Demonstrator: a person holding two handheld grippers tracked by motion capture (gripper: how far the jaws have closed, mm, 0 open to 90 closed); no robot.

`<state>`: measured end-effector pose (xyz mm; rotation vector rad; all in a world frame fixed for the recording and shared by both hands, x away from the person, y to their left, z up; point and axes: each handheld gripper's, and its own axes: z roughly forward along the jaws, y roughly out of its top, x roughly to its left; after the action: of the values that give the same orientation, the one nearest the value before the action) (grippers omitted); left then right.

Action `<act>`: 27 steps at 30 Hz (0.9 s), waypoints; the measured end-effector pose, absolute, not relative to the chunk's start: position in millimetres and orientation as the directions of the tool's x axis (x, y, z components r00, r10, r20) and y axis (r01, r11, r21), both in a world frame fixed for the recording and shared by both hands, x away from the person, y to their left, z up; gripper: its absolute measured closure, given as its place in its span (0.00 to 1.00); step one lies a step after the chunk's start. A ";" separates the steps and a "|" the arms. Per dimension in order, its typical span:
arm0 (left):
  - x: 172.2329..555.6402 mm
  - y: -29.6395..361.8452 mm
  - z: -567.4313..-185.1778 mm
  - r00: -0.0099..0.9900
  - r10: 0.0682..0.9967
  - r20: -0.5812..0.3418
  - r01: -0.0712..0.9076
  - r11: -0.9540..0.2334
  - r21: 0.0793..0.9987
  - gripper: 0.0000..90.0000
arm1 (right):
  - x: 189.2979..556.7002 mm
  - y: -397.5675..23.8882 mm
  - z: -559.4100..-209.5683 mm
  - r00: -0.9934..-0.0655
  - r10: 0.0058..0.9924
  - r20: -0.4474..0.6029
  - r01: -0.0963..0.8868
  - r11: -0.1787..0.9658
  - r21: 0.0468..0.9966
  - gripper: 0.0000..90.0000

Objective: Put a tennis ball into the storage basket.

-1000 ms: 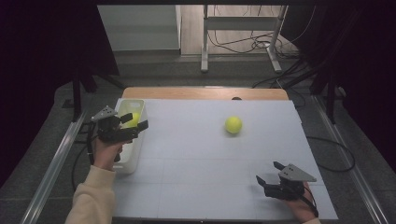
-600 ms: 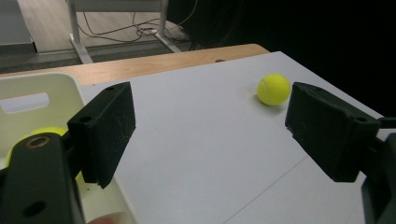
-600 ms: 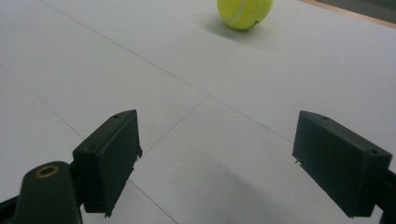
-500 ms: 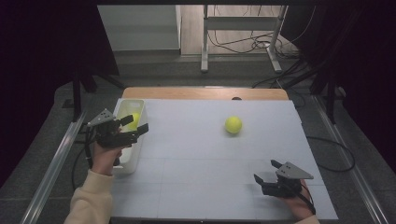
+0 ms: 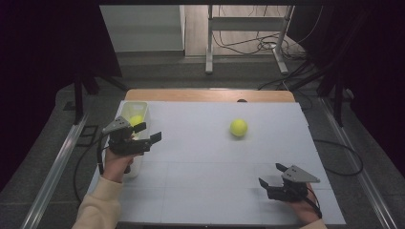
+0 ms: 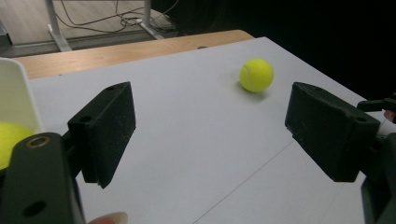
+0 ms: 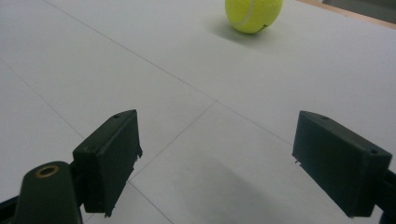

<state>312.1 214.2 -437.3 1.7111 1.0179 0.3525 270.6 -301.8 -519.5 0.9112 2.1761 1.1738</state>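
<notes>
High view: fixed above the person's edge of the table [image 5: 210,157], looking forward and down; far off.
Left gripper view: low, close over the table's left part, facing across it toward the ball [image 6: 256,74], upper right of frame.
Right gripper view: close to the surface, the same ball [image 7: 253,14] at the top edge.
Shared: ball [image 5: 238,127] and white tabletop.

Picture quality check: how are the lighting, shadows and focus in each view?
High view: white table evenly lit, surroundings very dark, slightly soft. Left gripper view: tennis ball sharp with a small shadow, backdrop black. Right gripper view: ball cut by the top edge, faint shadow ahead of the claw.
</notes>
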 end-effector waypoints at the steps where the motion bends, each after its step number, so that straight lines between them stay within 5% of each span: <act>1: 312.0 212.2 -437.5 0.596 0.768 -0.236 0.452 -0.078 0.889 0.18 | 270.0 -301.9 -519.2 -0.649 0.753 -0.110 0.319 0.400 0.859 0.17; 27: 322.8 163.1 -447.3 0.671 0.711 -0.210 0.456 -0.173 0.873 0.18 | 267.9 -303.7 -519.3 -0.645 0.756 -0.113 0.320 0.401 0.859 0.18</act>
<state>322.8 163.1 -447.3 1.8161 0.9281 0.2981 267.9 -303.7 -519.3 0.9161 2.1692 1.1726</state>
